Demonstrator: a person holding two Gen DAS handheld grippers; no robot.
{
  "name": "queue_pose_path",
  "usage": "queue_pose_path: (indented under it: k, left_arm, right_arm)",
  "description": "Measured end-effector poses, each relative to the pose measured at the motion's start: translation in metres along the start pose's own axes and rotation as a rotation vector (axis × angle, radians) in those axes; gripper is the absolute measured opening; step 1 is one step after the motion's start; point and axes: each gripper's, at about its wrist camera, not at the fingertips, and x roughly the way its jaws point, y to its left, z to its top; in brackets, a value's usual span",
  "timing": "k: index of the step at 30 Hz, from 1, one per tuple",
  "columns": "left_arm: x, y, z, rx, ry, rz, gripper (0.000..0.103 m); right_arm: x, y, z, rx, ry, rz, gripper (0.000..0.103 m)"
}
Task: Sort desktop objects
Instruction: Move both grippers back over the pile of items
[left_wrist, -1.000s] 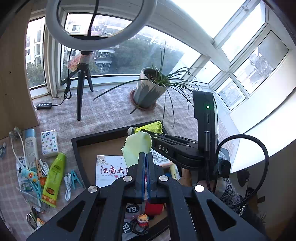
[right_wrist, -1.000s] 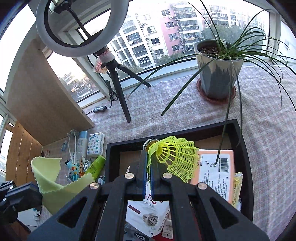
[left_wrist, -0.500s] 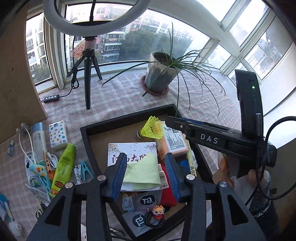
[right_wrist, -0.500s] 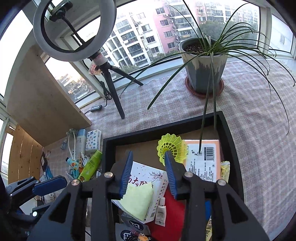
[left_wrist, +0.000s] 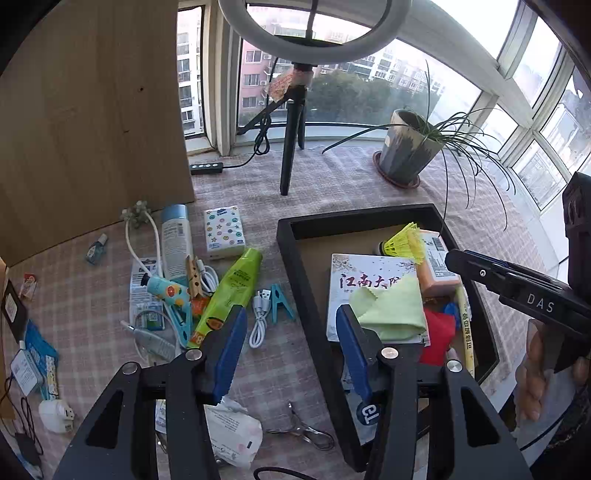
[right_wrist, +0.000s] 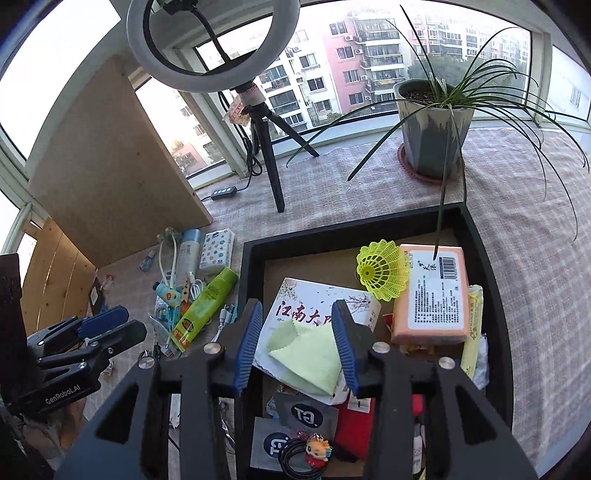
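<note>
Green cloth (right_wrist: 308, 360) in tray (right_wrist: 491, 280), below right hand-held gripper (right_wrist: 297, 345)

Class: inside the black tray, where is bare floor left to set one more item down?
Bare brown floor lies along the black tray's far wall, left of the yellow shuttlecock, beyond the white booklet. The near and right parts are crowded.

Daylight through the windows (right_wrist: 317, 77) – bright, sky blown out top left in the right view. Bench (left_wrist: 332, 181) evenly lit, shadows soft. Heavy fisheye bend, black vignette at corners – slight blur on the plant pot (left_wrist: 406, 147) in the left view.
</note>
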Motion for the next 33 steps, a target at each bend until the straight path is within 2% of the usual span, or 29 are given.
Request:
queue_pose_path:
  k: [5,8,11,15,19,26,30,33]
  left_arm:
    - [-0.016,0.023,-0.021,-0.038,-0.031,0.076,0.049]
    - [-0.028,0.034,-0.033,-0.066,-0.055,0.092,0.05]
    - [-0.036,0.044,-0.047,-0.088,-0.06,0.126,0.057]
    - [-0.052,0.068,-0.074,-0.156,-0.07,0.177,0.068]
    - [-0.063,0.099,-0.107,-0.269,-0.04,0.23,0.071]
    - [-0.075,0.139,-0.171,-0.432,-0.01,0.289,0.071]
    - [-0.069,0.156,-0.191,-0.42,0.04,0.351,0.071]
    - [-0.065,0.168,-0.203,-0.398,0.065,0.342,0.071]
  right_arm:
    - [-0.004,0.021,-0.013,-0.036,-0.006,0.023,0.039]
    - [-0.008,0.034,-0.02,-0.066,-0.012,0.029,0.04]
    - [-0.007,0.045,-0.031,-0.098,-0.013,0.022,0.047]
    - [-0.003,0.053,-0.052,-0.12,0.003,0.025,0.048]
    - [0.007,0.059,-0.071,-0.121,0.047,0.053,0.048]
    - [0.018,0.079,-0.111,-0.198,0.073,0.012,0.048]
    - [0.018,0.093,-0.13,-0.186,0.085,0.021,0.048]
    - [0.016,0.11,-0.145,-0.194,0.072,-0.003,0.048]
